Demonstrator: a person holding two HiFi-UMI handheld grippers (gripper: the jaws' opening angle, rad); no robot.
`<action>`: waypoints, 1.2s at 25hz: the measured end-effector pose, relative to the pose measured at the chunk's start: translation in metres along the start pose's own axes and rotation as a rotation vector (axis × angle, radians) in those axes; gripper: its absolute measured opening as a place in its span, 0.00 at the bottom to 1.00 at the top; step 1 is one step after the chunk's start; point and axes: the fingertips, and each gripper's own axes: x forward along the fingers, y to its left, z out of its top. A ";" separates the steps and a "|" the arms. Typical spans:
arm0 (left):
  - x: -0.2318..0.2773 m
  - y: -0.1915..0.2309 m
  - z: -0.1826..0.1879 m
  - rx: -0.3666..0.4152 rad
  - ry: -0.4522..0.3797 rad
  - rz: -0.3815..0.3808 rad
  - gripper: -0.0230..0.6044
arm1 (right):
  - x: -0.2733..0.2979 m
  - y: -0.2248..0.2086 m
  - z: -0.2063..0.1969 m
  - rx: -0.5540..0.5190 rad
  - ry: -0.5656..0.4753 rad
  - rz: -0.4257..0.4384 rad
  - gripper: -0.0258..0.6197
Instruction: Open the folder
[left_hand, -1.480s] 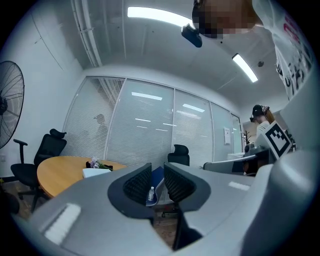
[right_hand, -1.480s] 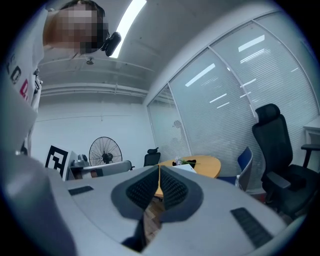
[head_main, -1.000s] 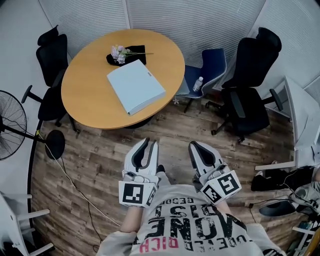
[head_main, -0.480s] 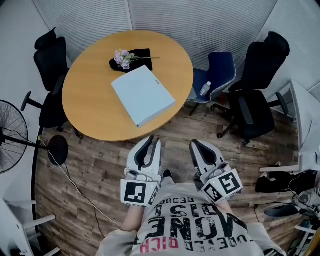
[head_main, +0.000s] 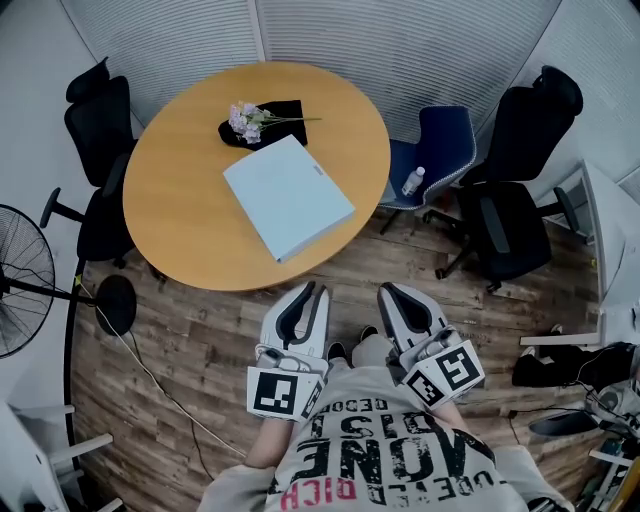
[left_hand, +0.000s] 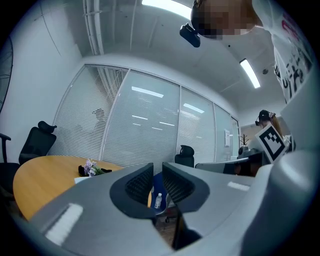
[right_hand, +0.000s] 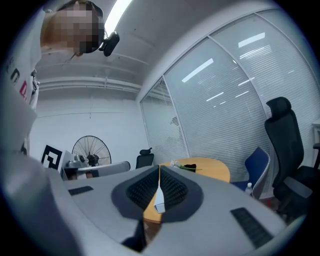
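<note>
Folder (head_main: 288, 196) closed near table's (head_main: 180, 230) front edge. L gripper (head_main: 306, 294) level, jaws narrowly apart, just closing, empty. R gripper (head_main: 392, 294) level, jaws together.

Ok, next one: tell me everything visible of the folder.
The folder is pale blue, rectangular, and looks like card or plastic. It is closed and lies flat, skewed, on the round wooden table, toward the person's side. A small dark mark sits near its far right edge. Nothing lies on it; the flowers lie just beyond its far corner.
</note>
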 end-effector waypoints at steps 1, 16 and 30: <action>0.001 0.000 0.000 -0.002 0.000 0.001 0.14 | 0.001 -0.001 0.000 0.000 0.000 0.003 0.06; 0.061 0.008 0.000 -0.004 -0.001 0.070 0.14 | 0.039 -0.054 0.014 0.005 0.015 0.086 0.06; 0.137 0.007 0.010 0.006 -0.049 0.194 0.14 | 0.079 -0.133 0.033 -0.026 0.064 0.201 0.06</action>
